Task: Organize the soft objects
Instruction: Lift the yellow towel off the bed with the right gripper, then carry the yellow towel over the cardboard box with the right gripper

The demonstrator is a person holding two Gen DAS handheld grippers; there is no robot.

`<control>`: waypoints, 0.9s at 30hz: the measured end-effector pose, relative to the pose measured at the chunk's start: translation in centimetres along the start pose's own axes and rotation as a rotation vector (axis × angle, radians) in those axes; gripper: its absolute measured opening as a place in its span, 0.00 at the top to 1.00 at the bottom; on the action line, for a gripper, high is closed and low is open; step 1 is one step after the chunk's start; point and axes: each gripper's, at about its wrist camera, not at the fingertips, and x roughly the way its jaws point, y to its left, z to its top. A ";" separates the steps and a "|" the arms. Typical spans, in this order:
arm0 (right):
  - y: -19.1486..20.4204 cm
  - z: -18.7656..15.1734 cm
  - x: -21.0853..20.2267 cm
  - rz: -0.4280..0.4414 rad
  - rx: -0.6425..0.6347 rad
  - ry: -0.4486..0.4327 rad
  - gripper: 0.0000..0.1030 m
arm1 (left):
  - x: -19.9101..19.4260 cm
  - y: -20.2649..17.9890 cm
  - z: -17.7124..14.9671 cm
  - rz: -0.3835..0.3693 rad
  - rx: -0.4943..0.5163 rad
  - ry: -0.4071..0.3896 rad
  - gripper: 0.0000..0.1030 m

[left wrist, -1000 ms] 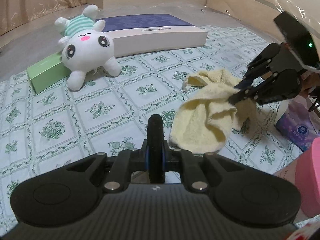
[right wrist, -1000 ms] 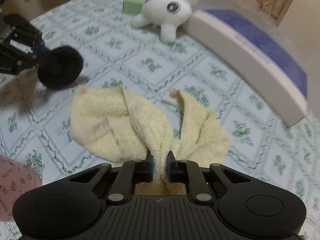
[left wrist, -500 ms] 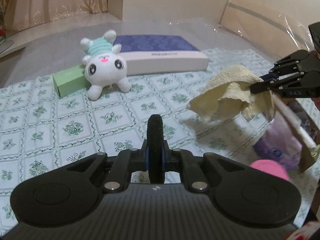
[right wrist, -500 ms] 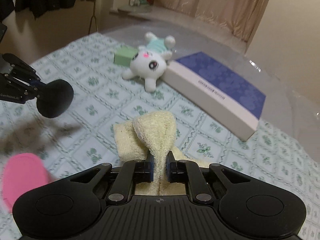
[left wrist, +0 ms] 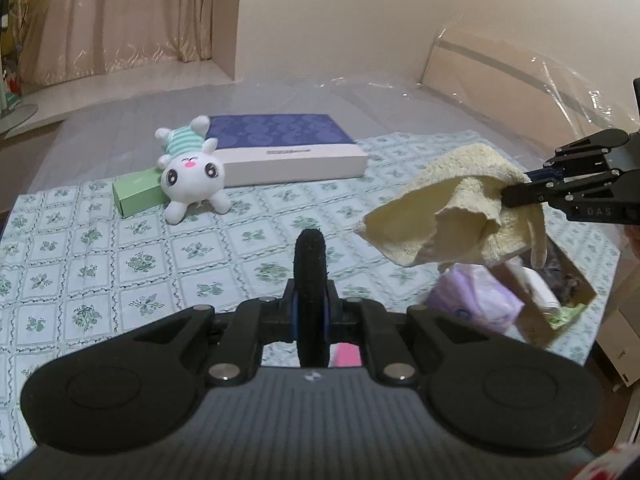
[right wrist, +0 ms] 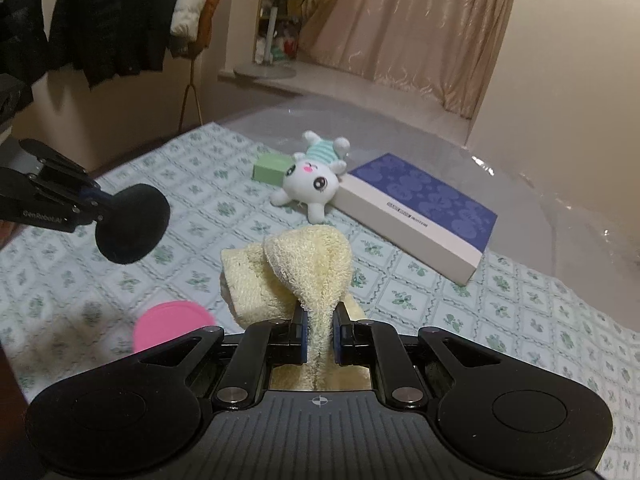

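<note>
Right wrist view: floral cloth (right wrist: 520,320) spreads under the blue-topped box (right wrist: 420,212), its label too blurred to read, right gripper (right wrist: 320,332) pinching the towel (right wrist: 304,268) aloft, "GenRobot.AI" left gripper (right wrist: 76,204) clamping a black pad (right wrist: 132,228), plush (right wrist: 310,178) against the box.

— What is standing in the way around the plush rabbit (left wrist: 191,176)?

— A green box (left wrist: 138,193) is lying against one side of it, a flat blue-topped box (left wrist: 286,151) against the other.

— And nearer than the rabbit?

— Bare patterned cloth (left wrist: 120,264) is lying open; the hanging yellow towel (left wrist: 460,216) is blocking the way over the cardboard box (left wrist: 568,284).
</note>
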 end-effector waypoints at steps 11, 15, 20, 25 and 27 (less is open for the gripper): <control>1.7 -3.9 -8.8 -0.013 0.023 -0.057 0.89 | -3.3 -7.4 -1.6 -0.011 0.034 -0.002 0.91; 1.5 -5.7 -10.8 -0.018 0.039 -0.065 0.89 | -3.2 -10.0 -2.0 -0.025 0.045 0.000 0.91; 0.8 -7.8 -13.3 -0.033 0.067 -0.070 0.89 | -2.6 -13.4 -2.0 -0.041 0.061 -0.005 0.91; -0.9 -9.8 -15.6 -0.064 0.107 -0.078 0.89 | -1.5 -16.5 -1.6 -0.061 0.050 -0.011 0.91; -1.9 -10.5 -16.4 -0.078 0.128 -0.079 0.89 | -0.8 -17.8 -1.4 -0.076 0.052 -0.012 0.91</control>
